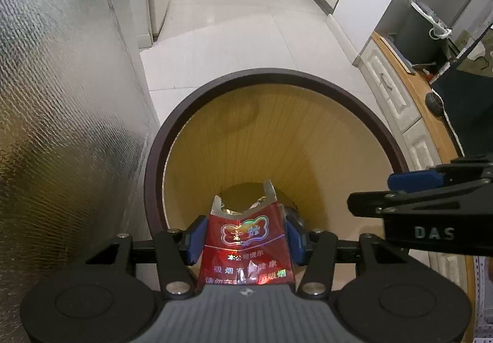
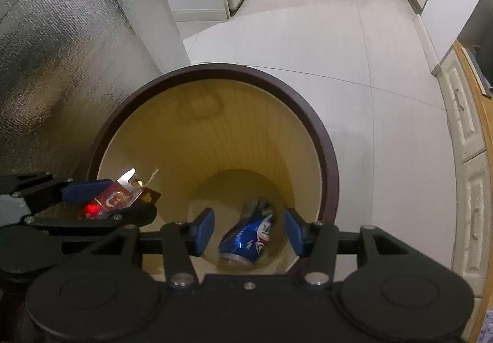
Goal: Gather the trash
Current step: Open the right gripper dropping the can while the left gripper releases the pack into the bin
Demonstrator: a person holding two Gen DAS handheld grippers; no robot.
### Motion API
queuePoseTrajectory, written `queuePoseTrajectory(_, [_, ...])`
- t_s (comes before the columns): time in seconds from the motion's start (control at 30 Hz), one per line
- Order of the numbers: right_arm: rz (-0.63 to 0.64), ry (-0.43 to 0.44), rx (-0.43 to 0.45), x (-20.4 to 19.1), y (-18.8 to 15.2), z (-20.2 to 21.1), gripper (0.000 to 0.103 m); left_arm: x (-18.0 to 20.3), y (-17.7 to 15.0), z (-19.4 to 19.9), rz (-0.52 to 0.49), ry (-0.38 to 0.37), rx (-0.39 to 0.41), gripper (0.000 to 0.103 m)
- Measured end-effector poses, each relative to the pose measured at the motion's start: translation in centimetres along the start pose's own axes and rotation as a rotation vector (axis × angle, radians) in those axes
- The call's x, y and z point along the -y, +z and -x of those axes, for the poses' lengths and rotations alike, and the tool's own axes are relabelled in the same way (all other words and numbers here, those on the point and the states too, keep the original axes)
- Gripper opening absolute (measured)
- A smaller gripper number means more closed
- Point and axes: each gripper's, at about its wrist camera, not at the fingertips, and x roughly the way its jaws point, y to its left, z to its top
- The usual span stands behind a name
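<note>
**Mia:** What was the left gripper (image 1: 245, 240) holding?

**Ben:** A red cigarette pack (image 1: 245, 253). The two blue pads (image 1: 197, 238) squeezed it from both sides. The top of the pack was torn open and looked silver inside.

**Mia:** Where was the pack?

**Ben:** It was up in the air, right over the open bin (image 1: 172, 139). The bin was round, with a dark rim and yellow walls inside.

**Mia:** And the right gripper (image 2: 249, 235)?

**Ben:** Its fingers were spread apart. Nothing was between them. It was over the bin too, just beside the left gripper (image 2: 104, 198).

**Mia:** Was there anything in the bin?

**Ben:** Yes. A squashed blue can (image 2: 249, 238) lay on its side at the bottom.

**Mia:** What was next to the bin?

**Ben:** A shiny silver wall (image 1: 61, 96) was close on the left. The bin stood on a white tile floor (image 2: 292, 35). White cabinets (image 2: 465, 133) were on the right.
</note>
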Motion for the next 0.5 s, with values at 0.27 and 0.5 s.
queuePoseTrajectory(0.27, [-0.008,0.007,0.025,0.7,-0.3,1.5,0.051,0.5,0.2,0.7,-0.022,-0.006,0.002,0.055])
queuePoseTrajectory(0.5, [-0.008,0.006,0.038,1.3,-1.3,2.6,0.053,1.1,-0.1,2.1,-0.069,0.016,0.011,0.069])
